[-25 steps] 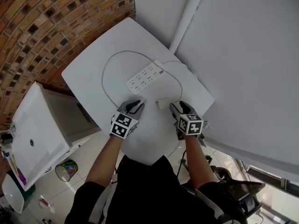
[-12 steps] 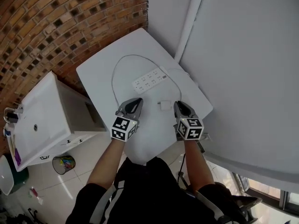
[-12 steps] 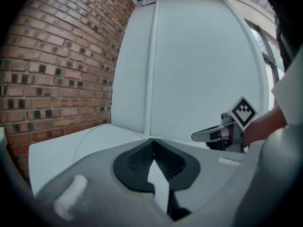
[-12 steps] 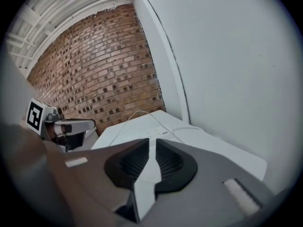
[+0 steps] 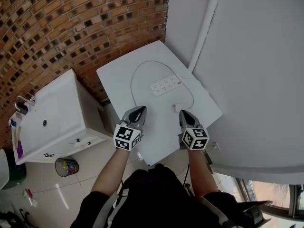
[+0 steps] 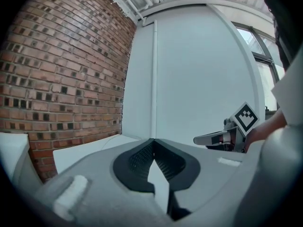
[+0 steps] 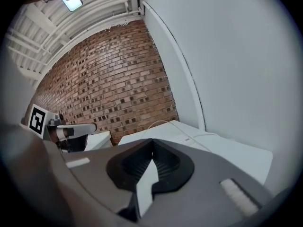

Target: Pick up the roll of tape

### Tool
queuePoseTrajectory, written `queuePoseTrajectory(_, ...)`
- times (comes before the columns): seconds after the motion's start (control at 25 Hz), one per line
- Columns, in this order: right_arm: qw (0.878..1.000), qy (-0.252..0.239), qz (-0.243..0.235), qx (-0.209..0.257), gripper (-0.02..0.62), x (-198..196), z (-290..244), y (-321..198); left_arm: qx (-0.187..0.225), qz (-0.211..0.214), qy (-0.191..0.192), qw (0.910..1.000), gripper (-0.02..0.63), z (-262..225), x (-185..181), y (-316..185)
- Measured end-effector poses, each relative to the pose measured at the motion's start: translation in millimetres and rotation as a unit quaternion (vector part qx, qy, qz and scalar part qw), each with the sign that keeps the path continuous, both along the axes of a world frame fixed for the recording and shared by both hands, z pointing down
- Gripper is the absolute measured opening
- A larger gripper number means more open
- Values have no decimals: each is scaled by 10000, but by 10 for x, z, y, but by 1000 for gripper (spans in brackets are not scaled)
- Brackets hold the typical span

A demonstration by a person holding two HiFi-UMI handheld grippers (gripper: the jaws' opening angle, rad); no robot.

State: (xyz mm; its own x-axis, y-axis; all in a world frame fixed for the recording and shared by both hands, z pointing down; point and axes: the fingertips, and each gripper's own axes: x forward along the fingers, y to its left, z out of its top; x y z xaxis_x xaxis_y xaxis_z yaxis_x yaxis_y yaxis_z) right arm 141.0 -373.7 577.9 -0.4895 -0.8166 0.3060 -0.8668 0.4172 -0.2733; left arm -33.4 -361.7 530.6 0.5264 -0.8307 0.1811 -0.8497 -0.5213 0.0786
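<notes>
No roll of tape shows in any view. In the head view my left gripper (image 5: 140,109) hangs over the near left part of the white table (image 5: 118,75), and my right gripper (image 5: 184,113) over its near right part. Both are lifted above the top and point nearly level toward the far wall. Both pairs of jaws have just been closing and now meet with nothing between them, as the left gripper view (image 6: 153,140) and the right gripper view (image 7: 152,140) show. Each gripper view catches the other gripper at its side, the right gripper (image 6: 208,138) and the left gripper (image 7: 80,126).
A white power strip (image 5: 166,85) lies mid-table, its thin cable (image 5: 135,77) looped to the left. A small white plug (image 5: 177,108) sits just beyond the right gripper. A white cabinet (image 5: 52,118) stands at the left, a bin (image 5: 66,166) below it, and brick wall behind.
Both grippers have lifted off the table top and tilted up toward level. Their jaws, open a second ago, have closed empty. The table now looks smaller and farther away.
</notes>
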Motion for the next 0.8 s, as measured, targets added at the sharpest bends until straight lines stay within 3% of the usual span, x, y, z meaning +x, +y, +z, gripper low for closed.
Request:
queuePoseTrajectory(0.36,9990,262,84,338,5,-776,-270,1152,110,43,189,9998,2,-109,-838,1040)
queuePoseTrajectory(0.8,9962,308,343,742,5,-1073,-619,1903,702,665,314,9948,2,-581,-954,1634)
